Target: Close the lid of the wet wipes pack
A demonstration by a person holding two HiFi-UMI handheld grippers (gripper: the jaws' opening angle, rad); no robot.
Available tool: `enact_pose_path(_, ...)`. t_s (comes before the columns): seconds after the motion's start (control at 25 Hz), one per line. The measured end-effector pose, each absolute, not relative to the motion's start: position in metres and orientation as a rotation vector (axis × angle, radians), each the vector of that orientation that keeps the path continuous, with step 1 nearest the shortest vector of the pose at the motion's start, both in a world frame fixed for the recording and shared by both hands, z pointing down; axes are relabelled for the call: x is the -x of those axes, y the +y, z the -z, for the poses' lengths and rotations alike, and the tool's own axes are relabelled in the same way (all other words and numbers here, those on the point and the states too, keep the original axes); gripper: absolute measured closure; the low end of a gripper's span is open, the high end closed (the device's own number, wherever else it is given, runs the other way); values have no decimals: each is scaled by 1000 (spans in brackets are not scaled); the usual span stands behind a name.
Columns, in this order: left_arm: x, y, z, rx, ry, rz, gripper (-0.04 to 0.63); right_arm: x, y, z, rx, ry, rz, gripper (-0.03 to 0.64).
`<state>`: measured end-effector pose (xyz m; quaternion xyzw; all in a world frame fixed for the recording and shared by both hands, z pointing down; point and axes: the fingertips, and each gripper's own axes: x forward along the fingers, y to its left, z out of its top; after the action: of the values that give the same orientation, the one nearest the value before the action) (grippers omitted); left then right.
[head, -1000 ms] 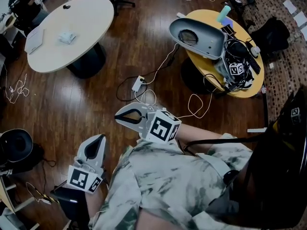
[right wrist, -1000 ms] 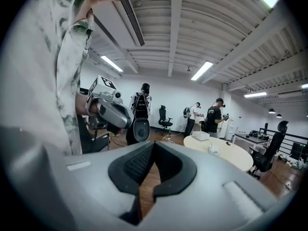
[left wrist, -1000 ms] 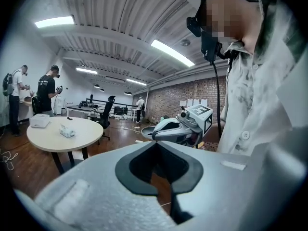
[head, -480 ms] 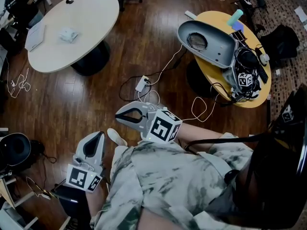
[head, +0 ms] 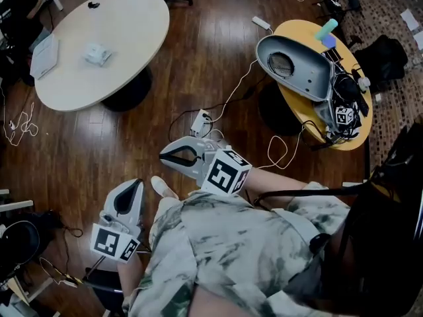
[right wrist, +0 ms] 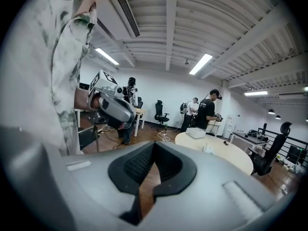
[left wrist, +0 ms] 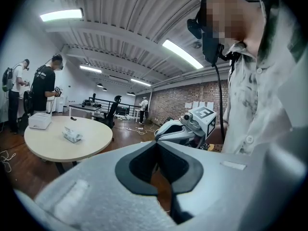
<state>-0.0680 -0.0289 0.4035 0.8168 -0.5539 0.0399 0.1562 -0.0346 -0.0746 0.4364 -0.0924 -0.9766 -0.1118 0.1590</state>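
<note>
The wet wipes pack [head: 98,53] is a small pale packet on the round white table [head: 125,25], far from both grippers; it is too small to tell how its lid stands. The pack also shows in the left gripper view [left wrist: 72,134] and the right gripper view [right wrist: 208,149]. My left gripper [head: 138,184] hangs low beside the person's body, shut and empty [left wrist: 156,146]. My right gripper [head: 162,157] is held in front of the patterned shirt, also shut with nothing in it [right wrist: 154,146]. Both point out over the wooden floor.
A white box [head: 45,55] lies on the round table's left side. A yellow table [head: 297,32] at the right carries a grey device [head: 294,63] and cables. A power strip [head: 200,120] and cords trail on the floor. Other people [left wrist: 44,88] stand beyond the white table.
The head view has drifted, so both tables sit a little further right and lower. A shoe has come into sight between the grippers. Both grippers keep their pose and stay shut.
</note>
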Motion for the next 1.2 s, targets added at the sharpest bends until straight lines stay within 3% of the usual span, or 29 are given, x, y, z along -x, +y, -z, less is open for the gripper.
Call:
enact_pose_path(0.64,236,-25,-397,-2394,-1544,-150,595,213,-80,-428,204,-2794,332,611)
enact_pose_path(1.2,302,-63,-400,-2348,-1594,-113,595,291,-125,-434,278,-2788,357,611)
